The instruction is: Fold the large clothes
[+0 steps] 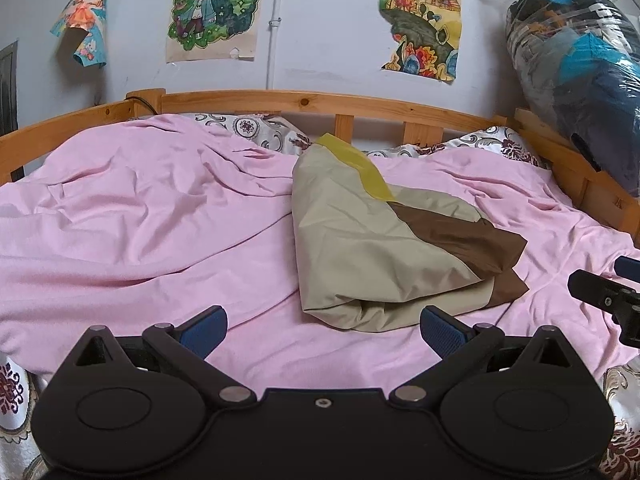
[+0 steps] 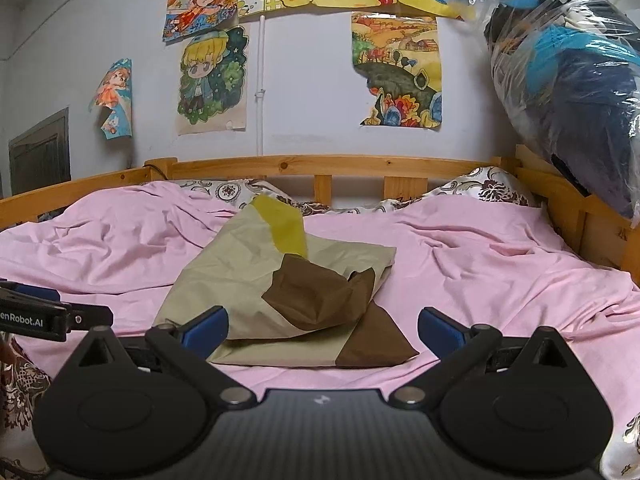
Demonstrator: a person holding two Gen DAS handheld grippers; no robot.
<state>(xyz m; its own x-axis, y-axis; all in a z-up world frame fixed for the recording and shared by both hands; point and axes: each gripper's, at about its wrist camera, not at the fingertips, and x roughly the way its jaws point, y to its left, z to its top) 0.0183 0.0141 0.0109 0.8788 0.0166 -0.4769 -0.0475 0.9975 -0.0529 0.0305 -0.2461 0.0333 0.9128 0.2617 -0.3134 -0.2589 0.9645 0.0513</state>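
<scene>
Both grippers, left (image 1: 323, 330) and right (image 2: 322, 330), spread, empty; folded garment (image 2: 280, 292) at 12 o'clock, right nearer, long axis 11-to-5.

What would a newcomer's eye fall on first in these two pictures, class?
Most likely the beige, brown and yellow garment, lying loosely folded in the middle of the pink bedsheet. Next come the bright cartoon drawings taped to the wall above the wooden headboard, and the clear plastic bag of dark bedding at the right.
</scene>
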